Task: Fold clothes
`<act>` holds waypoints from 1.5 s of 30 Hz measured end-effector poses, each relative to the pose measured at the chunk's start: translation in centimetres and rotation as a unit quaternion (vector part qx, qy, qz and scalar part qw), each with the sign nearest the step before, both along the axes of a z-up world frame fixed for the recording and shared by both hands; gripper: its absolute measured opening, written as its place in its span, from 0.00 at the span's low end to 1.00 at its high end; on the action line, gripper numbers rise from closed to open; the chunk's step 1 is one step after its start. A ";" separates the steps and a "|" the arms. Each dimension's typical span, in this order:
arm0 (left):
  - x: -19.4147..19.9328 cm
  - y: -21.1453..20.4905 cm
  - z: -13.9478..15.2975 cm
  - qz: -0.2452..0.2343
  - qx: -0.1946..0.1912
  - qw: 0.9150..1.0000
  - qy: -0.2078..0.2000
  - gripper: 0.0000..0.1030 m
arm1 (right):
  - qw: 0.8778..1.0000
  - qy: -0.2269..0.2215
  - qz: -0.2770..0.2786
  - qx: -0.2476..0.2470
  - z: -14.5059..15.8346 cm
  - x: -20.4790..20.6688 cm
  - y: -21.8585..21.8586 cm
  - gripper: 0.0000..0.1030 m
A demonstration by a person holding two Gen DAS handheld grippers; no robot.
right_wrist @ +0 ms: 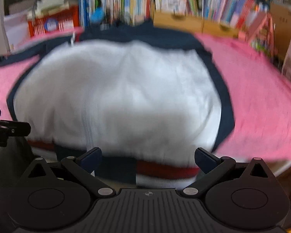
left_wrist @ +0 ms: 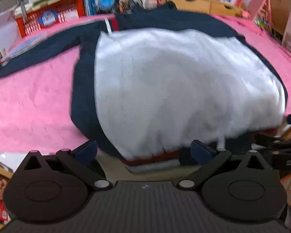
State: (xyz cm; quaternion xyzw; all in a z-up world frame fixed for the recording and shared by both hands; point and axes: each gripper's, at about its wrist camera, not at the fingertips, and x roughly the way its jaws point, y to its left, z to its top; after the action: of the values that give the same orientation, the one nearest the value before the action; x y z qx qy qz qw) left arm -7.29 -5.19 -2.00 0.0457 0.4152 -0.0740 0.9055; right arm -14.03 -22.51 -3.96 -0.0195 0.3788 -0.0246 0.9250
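Tools left and right gape released above jacket on pink cover.

Motion blur smears the jacket in both views, so its white lining shows no seams. Book spines on the shelf are unreadable. The jacket's left sleeve runs off the frame edge.

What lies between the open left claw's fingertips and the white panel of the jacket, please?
In the left wrist view, only the jacket's own red hem band lies between the left claw and the white panel.
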 end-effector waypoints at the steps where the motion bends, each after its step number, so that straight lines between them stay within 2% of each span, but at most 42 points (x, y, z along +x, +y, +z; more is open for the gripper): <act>1: 0.8 0.8 0.5 0.011 -0.003 1.000 -0.009 1.00 | 1.000 -0.013 0.001 0.001 0.4 0.6 0.2 1.00; 6: 5.0 6.8 1.8 0.097 -0.008 0.994 -0.053 1.00 | 0.997 -0.077 0.004 0.006 2.2 3.8 1.1 1.00; 11: 9.9 15.2 1.3 0.211 -0.013 0.974 -0.078 1.00 | 0.988 -0.151 0.023 -0.012 2.2 5.4 2.5 1.00; 18: 15.8 23.4 -0.2 0.306 -0.013 0.947 -0.099 1.00 | 0.988 -0.148 0.034 -0.040 0.9 8.7 4.2 1.00; 21: 17.7 26.5 -0.7 0.341 -0.040 0.932 -0.115 1.00 | 0.987 -0.147 0.039 -0.052 0.3 10.0 4.9 1.00; 24: 19.3 29.4 -1.6 0.375 -0.084 0.917 -0.111 1.00 | 0.986 -0.146 0.044 -0.064 -0.3 11.4 5.6 1.00; 27: 20.6 30.6 -2.0 0.399 -0.081 0.905 -0.123 1.00 | 0.985 -0.145 0.049 -0.076 -0.9 12.8 6.4 1.00; 29: 21.7 31.0 -2.2 0.402 -0.076 0.904 -0.123 0.98 | 0.986 -0.142 0.048 -0.078 -1.2 13.5 6.5 1.00; 31: 22.3 30.8 -2.0 0.392 -0.073 0.908 -0.131 0.75 | 0.987 -0.137 0.045 -0.074 -1.6 13.9 6.4 1.00; 32: 22.7 30.7 -1.9 0.387 -0.071 0.909 -0.136 0.45 | 0.987 -0.134 0.043 -0.072 -1.8 14.1 6.4 1.00; 33: 22.9 30.5 -1.7 0.385 -0.065 0.910 -0.140 0.27 | 0.988 -0.132 0.042 -0.070 -2.0 14.3 6.3 1.00; 35: 23.1 29.9 -1.4 0.376 -0.062 0.912 -0.153 0.11 | 0.989 -0.130 0.039 -0.061 -2.2 14.5 6.0 1.00; 37: 22.8 29.2 -0.9 0.357 -0.073 0.914 -0.176 0.09 | 0.990 -0.128 0.037 -0.053 -2.3 14.6 5.8 1.00; 40: 22.3 26.0 0.8 0.292 -0.079 0.927 -0.223 0.08 | 0.990 -0.127 0.035 -0.046 -2.3 14.7 5.6 1.00; 42: 21.8 21.8 1.9 0.200 -0.074 0.946 -0.244 0.08 | 0.991 -0.126 0.033 -0.042 -2.3 14.8 5.5 1.00; 44: 21.2 17.5 3.0 0.101 -0.068 0.958 -0.261 0.09 | 0.991 -0.126 0.029 -0.039 -2.2 14.8 5.3 1.00; 45: 20.9 15.3 3.1 0.048 -0.067 0.964 -0.254 0.12 | 0.991 -0.126 0.028 -0.036 -2.1 14.8 5.2 1.00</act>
State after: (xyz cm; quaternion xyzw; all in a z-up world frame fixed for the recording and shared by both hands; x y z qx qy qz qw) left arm 13.58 10.06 1.12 -0.0177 0.1674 -0.0440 0.9847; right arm 0.75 -17.27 -6.08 -0.0603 0.2571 -0.0149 0.9644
